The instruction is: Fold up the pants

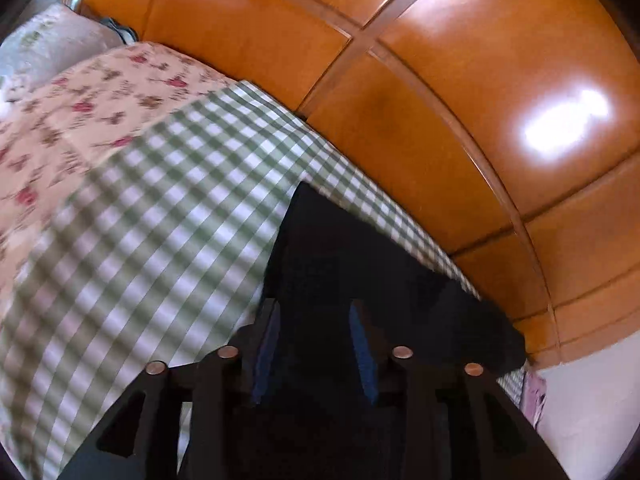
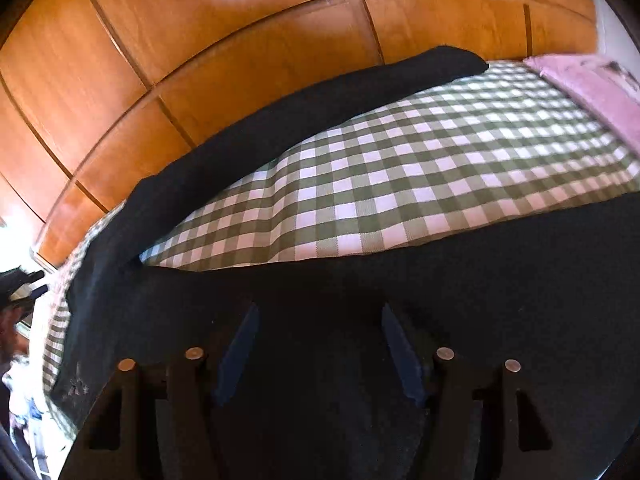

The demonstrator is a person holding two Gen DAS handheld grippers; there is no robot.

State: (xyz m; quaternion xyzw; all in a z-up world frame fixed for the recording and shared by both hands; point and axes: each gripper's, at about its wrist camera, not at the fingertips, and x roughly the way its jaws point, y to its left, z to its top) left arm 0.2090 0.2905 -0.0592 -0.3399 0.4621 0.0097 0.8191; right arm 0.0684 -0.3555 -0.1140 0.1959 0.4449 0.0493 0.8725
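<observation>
The dark navy pants (image 2: 480,264) lie on a green-and-white checked sheet (image 2: 400,168). One leg (image 2: 280,120) runs along the bed's far edge, and the rest spreads across the near side under my right gripper (image 2: 319,312). That gripper is open, its blue-padded fingers wide apart above the cloth. In the left wrist view an end of the pants (image 1: 360,256) lies at the edge of the checked sheet (image 1: 160,220). My left gripper (image 1: 314,309) hangs just over it, fingers apart and pressing on nothing that I can see.
Orange wooden wardrobe panels (image 1: 440,120) stand close behind the bed's far edge (image 2: 200,40). A floral quilt (image 1: 80,120) and a pillow (image 1: 52,40) lie at one end of the bed. At the other end lies a pink cloth (image 2: 580,80).
</observation>
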